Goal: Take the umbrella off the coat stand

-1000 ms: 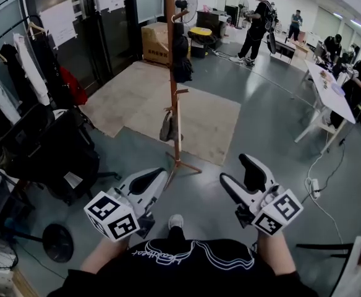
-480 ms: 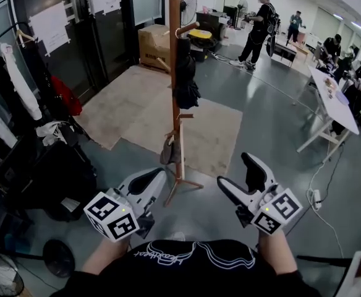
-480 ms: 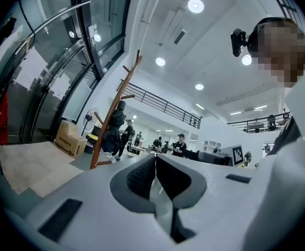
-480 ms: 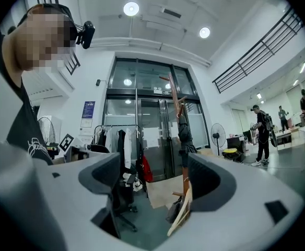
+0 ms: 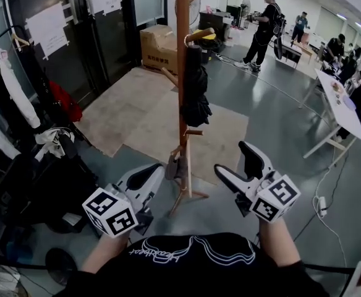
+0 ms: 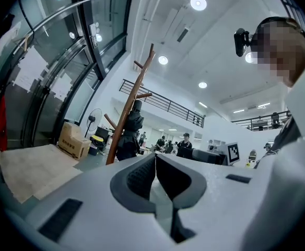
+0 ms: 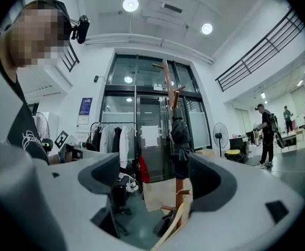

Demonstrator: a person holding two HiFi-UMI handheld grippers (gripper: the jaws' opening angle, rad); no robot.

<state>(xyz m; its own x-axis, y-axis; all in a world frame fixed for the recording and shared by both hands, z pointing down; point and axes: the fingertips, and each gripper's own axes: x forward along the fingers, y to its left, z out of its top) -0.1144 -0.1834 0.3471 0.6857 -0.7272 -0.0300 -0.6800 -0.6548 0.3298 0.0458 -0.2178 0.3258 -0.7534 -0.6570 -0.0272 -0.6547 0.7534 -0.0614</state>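
A tall wooden coat stand [image 5: 182, 60] rises just ahead of me in the head view. A folded black umbrella [image 5: 196, 94] hangs by its curved wooden handle from a peg at mid-height. My left gripper [image 5: 157, 171] points level at the stand's base from the left, jaws shut and empty. My right gripper [image 5: 235, 159] is to the right of the pole; its jaws have just been opening and hold nothing. The right gripper view has the umbrella [image 7: 180, 143] framed between the open jaws, still at a distance. In the left gripper view the stand [image 6: 127, 114] is beyond the closed jaws.
A clothes rack with hanging garments [image 5: 16, 98] and a black chair [image 5: 57, 184] crowd the left. A small bag [image 5: 173, 164] hangs low on the stand. A beige mat [image 5: 137, 113] and cardboard box [image 5: 159, 45] lie beyond. A white table [image 5: 342, 107] and people are at right.
The coat stand has come closer and grown larger in the head view as both grippers moved toward it. The right jaws have spread wider.
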